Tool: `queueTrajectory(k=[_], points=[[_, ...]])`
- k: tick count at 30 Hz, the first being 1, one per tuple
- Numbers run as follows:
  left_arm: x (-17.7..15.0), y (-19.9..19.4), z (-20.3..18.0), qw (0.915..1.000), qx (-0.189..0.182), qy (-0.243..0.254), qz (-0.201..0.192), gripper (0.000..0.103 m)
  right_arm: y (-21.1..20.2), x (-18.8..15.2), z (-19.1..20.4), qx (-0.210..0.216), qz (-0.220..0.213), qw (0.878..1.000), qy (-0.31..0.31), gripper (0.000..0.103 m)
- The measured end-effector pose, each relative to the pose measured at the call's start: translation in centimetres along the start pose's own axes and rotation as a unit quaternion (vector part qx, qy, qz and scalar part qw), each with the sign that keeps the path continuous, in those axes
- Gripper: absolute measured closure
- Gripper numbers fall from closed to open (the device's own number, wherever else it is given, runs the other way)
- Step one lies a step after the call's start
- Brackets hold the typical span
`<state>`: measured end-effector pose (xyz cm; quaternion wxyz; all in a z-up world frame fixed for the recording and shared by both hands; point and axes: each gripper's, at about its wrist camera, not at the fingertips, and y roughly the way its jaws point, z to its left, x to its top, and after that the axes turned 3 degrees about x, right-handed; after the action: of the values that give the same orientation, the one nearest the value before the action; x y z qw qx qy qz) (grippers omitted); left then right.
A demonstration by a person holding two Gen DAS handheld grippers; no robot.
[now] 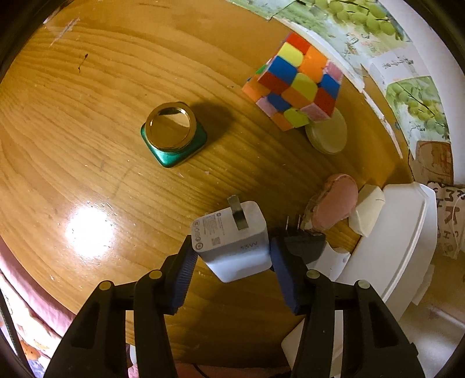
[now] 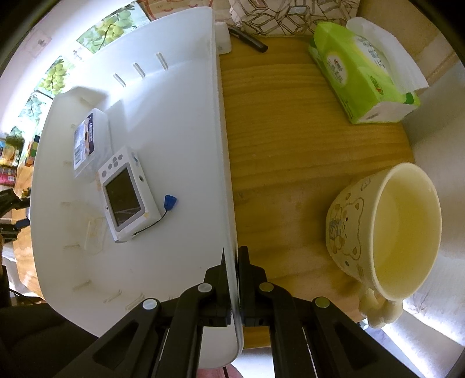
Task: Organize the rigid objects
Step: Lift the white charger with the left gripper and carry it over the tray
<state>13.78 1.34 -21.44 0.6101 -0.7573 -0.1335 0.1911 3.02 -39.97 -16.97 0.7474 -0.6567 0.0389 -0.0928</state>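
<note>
Off to the side there's a green tissue pack (image 2: 363,78) lying near the far edge of the wooden table (image 2: 290,139), with a white tissue sticking out of its top. A cream mug (image 2: 386,232) with a bear drawing sits by the table's right edge, tipped toward the camera in this view, handle at the near side. Posters of green grapes (image 1: 418,107) hang on the wall behind, plus a patterned cloth (image 2: 290,14) just past the far edge.

"55W" on white charger (image 1: 232,241)

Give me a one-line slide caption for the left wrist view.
Left gripper clamps a white charger above the wooden table, near a puzzle cube.
</note>
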Motion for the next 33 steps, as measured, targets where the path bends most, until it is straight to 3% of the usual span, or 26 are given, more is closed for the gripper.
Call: queueTrajectory(k=[13, 25, 33], points=[[-1.2, -2.6, -1.5, 0.9996, -0.007, 0.022, -0.015, 0.049, -0.6, 0.3, 0.4, 0.000, 0.000, 1.000, -0.019, 0.100], [-2.2, -5.6, -4.1, 0.9950, 0.002, 0.080, -0.059, 0.049, -0.4, 0.4, 0.4, -0.004, 0.006, 0.999, -0.037, 0.101], [-4.0, -6.9, -7.1, 0.9892, 0.005, 0.130, -0.067, 0.049, -0.2, 0.2, 0.7, -0.004, 0.004, 0.999, -0.044, 0.101]])
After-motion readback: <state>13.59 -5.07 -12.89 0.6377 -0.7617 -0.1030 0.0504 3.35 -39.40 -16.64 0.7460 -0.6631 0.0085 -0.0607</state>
